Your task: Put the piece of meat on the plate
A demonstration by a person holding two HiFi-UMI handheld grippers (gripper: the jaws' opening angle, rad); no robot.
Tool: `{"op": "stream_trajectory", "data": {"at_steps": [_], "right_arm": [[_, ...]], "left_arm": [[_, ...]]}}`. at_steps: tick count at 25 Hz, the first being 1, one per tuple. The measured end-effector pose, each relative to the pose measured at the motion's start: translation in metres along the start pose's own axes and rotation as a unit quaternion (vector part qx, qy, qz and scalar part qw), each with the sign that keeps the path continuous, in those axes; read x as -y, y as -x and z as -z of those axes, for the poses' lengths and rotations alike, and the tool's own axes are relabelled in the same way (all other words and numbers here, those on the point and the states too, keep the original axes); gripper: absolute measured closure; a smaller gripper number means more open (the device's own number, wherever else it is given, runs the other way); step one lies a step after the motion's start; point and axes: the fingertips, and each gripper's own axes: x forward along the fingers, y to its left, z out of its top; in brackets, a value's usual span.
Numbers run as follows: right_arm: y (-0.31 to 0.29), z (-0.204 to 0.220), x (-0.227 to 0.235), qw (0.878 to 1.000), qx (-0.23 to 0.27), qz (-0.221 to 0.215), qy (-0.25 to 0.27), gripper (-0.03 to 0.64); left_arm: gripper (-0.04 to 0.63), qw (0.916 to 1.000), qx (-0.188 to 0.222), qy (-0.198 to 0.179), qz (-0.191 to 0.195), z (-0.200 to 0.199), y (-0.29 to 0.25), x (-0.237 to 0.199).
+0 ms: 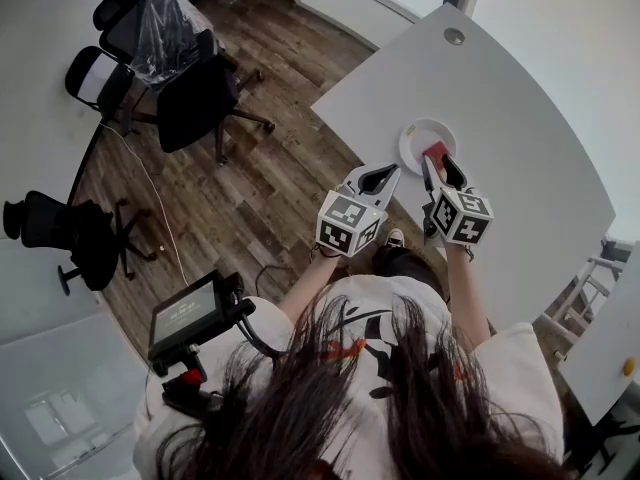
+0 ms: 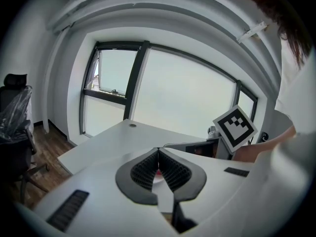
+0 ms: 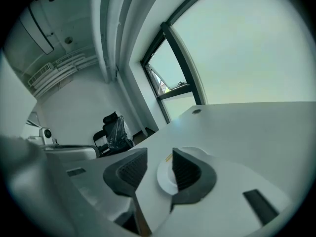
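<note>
Our left tongs (image 2: 158, 153) are pressed together, tip to tip, and hold nothing. Our right tongs (image 3: 159, 153) are spread apart, and nothing sits between them. Through their gap we see only part of the white plate (image 3: 165, 177) down on the bench (image 3: 256, 132).

From the head view, both tongs (image 1: 378, 178) (image 1: 440, 171) hang side by side over the near edge of the bench (image 1: 520, 168). The round plate (image 1: 413, 136) lies just past the tips of the right tongs. The piece of meat (image 1: 436, 151) is on the plate, on the side nearest us. It is small and dark red, with a flat, blocky shape.

Some things are hard to see. The tips of the right tongs cover the near rim of the plate, so we cannot tell how much of the meat is hidden there. In the right gripper view the meat does not show, and a thin yellow streak by the rim is too small to name. In the left gripper view only a sliver of white and a red dot (image 2: 157, 172) peek out under the closed tips. Long dark hair (image 1: 400, 408) covers the bottom of the head view.
</note>
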Motion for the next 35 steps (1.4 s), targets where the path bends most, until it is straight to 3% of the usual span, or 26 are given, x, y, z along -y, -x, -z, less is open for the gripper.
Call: {"op": "stream_trajectory", "data": {"at_steps": [1,2,13,24,35], "right_arm": [[0.009,-0.003,-0.008,1.000,0.009,-0.003,-0.009,0.482],[0.016,-0.004,-0.016,1.000,0.017,-0.007,-0.017,0.506],[0.027,0.028,-0.079,0.996,0.025,-0.061,-0.066,0.508],[0.129,0.100,-0.165,0.993,0.047,-0.053,-0.089,0.508],[0.217,0.150,-0.186,0.995,0.054,-0.018,-0.085,0.508]], "left_arm": [[0.591,1.0000,0.003,-0.001,-0.001,-0.001,0.009,0.003],[0.591,1.0000,0.007,-0.002,-0.002,-0.001,0.016,0.004],[0.591,0.9997,0.020,-0.010,-0.011,0.025,0.057,-0.010],[0.591,0.9989,0.030,-0.032,0.015,0.072,0.177,0.039],[0.591,0.9965,0.032,-0.033,0.070,0.107,0.221,0.102]]}}
